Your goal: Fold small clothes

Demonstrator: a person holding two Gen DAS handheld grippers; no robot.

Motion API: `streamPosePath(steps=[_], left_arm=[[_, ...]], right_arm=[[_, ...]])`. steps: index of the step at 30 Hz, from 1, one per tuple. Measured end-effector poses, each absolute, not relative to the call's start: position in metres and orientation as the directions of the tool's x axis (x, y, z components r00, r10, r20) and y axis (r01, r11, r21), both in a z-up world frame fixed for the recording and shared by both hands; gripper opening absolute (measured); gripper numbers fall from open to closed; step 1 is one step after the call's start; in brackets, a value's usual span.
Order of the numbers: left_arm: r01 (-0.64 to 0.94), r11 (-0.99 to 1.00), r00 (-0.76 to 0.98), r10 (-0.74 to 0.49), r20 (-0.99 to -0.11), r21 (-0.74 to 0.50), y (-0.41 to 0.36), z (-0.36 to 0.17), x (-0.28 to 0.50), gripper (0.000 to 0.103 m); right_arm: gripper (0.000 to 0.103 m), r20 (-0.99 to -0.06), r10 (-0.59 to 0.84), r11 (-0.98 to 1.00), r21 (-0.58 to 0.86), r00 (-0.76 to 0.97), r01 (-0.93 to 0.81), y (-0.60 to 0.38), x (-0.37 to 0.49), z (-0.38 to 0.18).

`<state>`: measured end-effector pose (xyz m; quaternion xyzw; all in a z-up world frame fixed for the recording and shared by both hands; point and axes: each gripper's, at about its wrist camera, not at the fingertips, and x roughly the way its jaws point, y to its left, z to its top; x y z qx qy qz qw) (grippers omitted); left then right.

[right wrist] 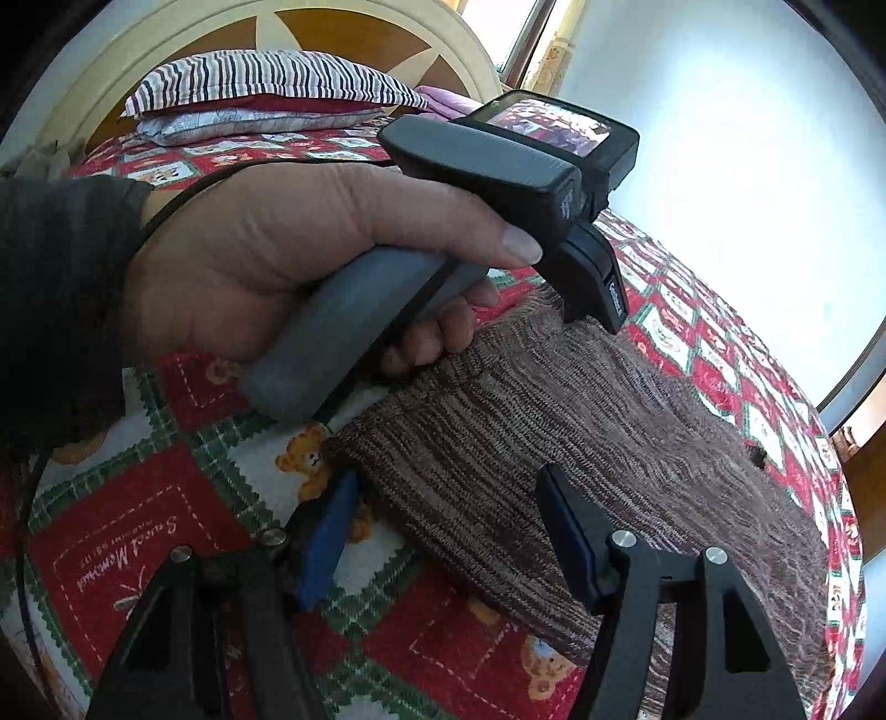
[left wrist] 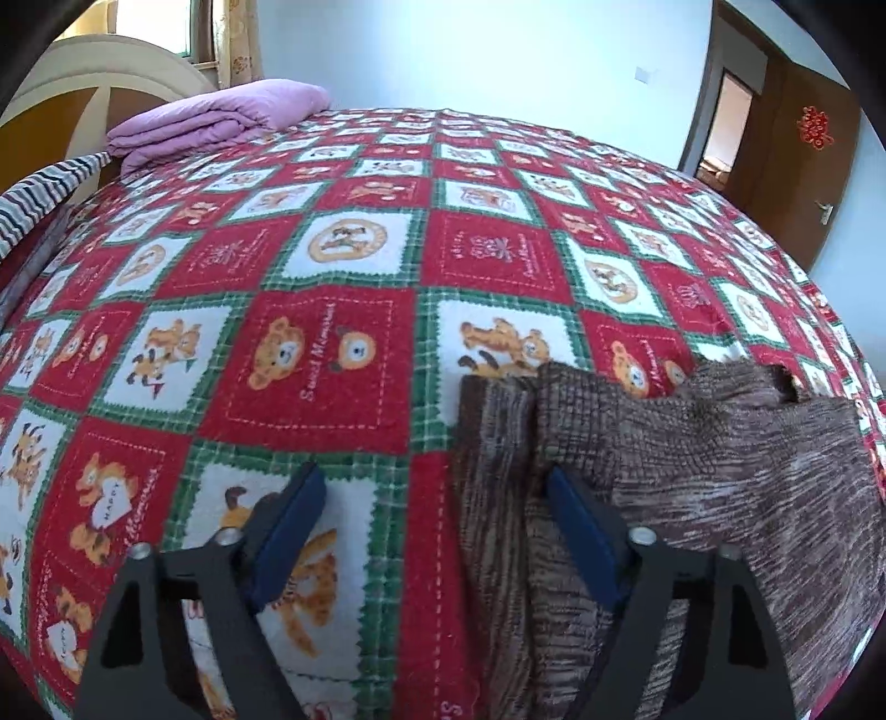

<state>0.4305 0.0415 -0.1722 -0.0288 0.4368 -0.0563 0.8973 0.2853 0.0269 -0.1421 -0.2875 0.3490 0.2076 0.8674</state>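
Observation:
A brown knitted garment [left wrist: 692, 471] lies flat on the red, white and green bear-print bedspread [left wrist: 310, 354]. In the left wrist view my left gripper [left wrist: 434, 490] stands open astride the garment's left edge: one blue pad over the bedspread, the other over the knit, neither pressing. In the right wrist view the same garment [right wrist: 554, 399] stretches away to the right. My right gripper [right wrist: 446, 501] is open over its near corner, the left pad at the fabric's edge, the right pad above the knit. A person's hand [right wrist: 310, 243] holds the left gripper's grey handle beyond it.
A folded purple quilt [left wrist: 216, 119] lies at the far left of the bed. Striped pillows [right wrist: 266, 77] rest against the wooden headboard [right wrist: 343, 33]. A brown door [left wrist: 803, 166] stands open at the far right. The bedspread [right wrist: 138, 526] runs on around the garment.

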Motion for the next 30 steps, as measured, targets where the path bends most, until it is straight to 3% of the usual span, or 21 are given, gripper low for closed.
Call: streamPosePath(steps=[10,13,16,22,30], left_arm=[[0.134,0.981,0.615,-0.195,-0.765,-0.141,0.038,-0.172,0.428,0.047],[0.157,0.976,0.613,-0.216,-0.76,-0.151,0.036,-0.172,0.427,0.032],[0.17,0.975,0.62,-0.22,-0.753,-0.145,0.034,-0.171,0.425,0.008],[0.154,0.969,0.633,-0.248,-0.733,-0.194,0.044,-0.17,0.421,0.005],[0.128,0.928,0.577,-0.356,-0.735,-0.349,0.061,-0.174,0.427,0.005]], right_arm=[[0.041,-0.731,0.189,0.731,-0.341,0.655,-0.592,0.026,0.287,-0.146],[0.033,-0.738,0.2,0.729,-0.328,0.645,-0.601,0.026,0.286,-0.146],[0.023,-0.74,0.203,0.721,-0.33,0.641,-0.609,0.027,0.284,-0.147],[0.009,-0.73,0.221,0.733,-0.313,0.647,-0.604,0.023,0.284,-0.143],[0.008,-0.732,0.362,0.803,-0.069,0.577,-0.591,-0.011,0.29,-0.116]])
